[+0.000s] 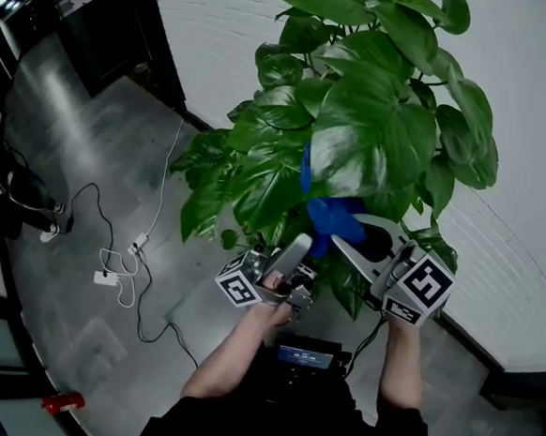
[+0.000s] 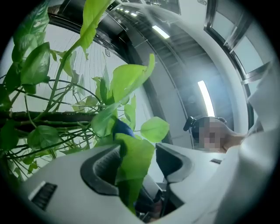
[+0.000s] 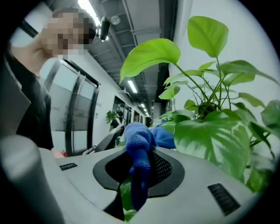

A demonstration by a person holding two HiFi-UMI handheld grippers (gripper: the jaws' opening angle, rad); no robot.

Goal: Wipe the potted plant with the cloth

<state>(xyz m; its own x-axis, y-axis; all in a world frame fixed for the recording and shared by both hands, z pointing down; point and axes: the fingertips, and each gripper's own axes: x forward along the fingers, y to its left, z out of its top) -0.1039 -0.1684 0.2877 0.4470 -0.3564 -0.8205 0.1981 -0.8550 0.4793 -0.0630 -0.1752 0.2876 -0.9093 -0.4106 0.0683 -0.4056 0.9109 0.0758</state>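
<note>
beside the plant [image 1: 374, 126], right gripper [image 3: 140, 162] clamps the cloth [image 3: 138, 139], left gripper [image 2: 138, 159] half-open around a leaf [image 2: 131, 175].

In your head view the plant [image 1: 258, 164] runs off the top edge and its foliage hides its base. One big leaf [image 1: 373, 140] covers most of the cloth [image 1: 337, 219] above your right tool [image 1: 361, 236].

Glossy leaves, woven cloth, matt plastic

The cloth [image 3: 139, 146] you hold looks soft and nubbly. The plant's leaves [image 1: 373, 140] shine, waxy and smooth. Your left gripper [image 2: 138, 155] and right gripper [image 3: 139, 165] have smooth pale plastic shells and dark, ribbed matt pads [image 2: 103, 168].
</note>
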